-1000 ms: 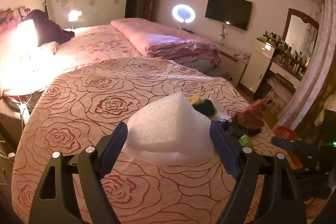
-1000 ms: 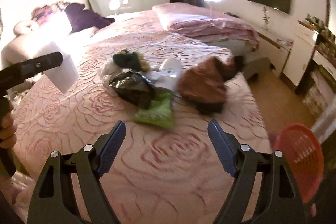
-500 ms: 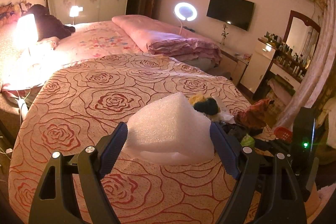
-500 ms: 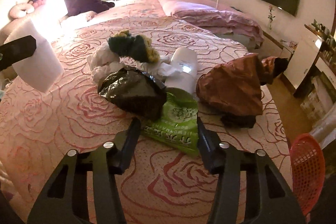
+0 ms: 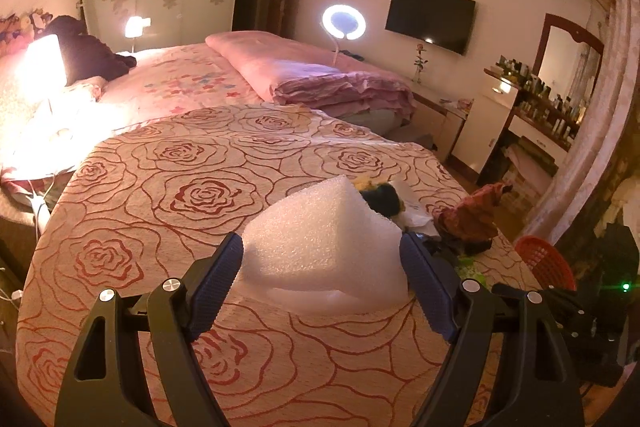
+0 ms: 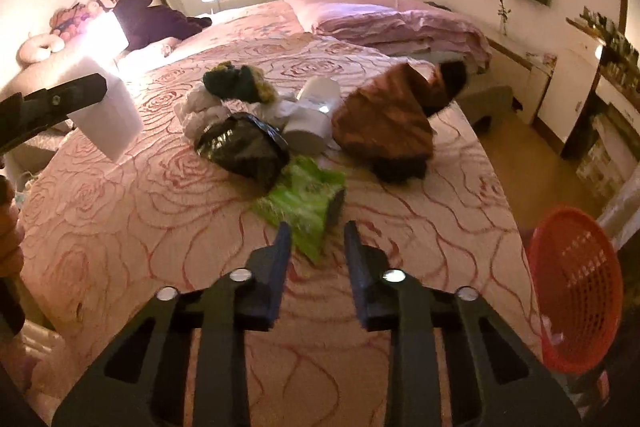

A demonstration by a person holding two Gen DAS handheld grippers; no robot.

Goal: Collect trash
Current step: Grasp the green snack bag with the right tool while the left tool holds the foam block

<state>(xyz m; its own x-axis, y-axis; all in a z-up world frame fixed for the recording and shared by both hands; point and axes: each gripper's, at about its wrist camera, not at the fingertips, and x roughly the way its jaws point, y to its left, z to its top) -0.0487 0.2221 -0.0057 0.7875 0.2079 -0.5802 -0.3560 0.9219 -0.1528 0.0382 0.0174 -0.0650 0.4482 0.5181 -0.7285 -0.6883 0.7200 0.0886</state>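
Observation:
My left gripper is shut on a white foam wedge and holds it above the rose-patterned bedspread. The right wrist view shows the same foam at the far left. A green plastic wrapper lies on the bedspread at the near end of a trash pile. My right gripper is closing, and the wrapper's near corner sits between its jaws; a gap still shows on the right side. Behind are a black plastic bag, a white cup, a crumpled brown bag and white paper.
A red mesh basket stands on the floor off the bed's right edge. A folded pink quilt lies at the back. A dresser with bottles lines the right wall. A bright lamp glares at the left.
My right gripper came forward to the green wrapper and its jaws narrowed from wide to a small gap around the wrapper's corner. The left gripper kept still with the foam.

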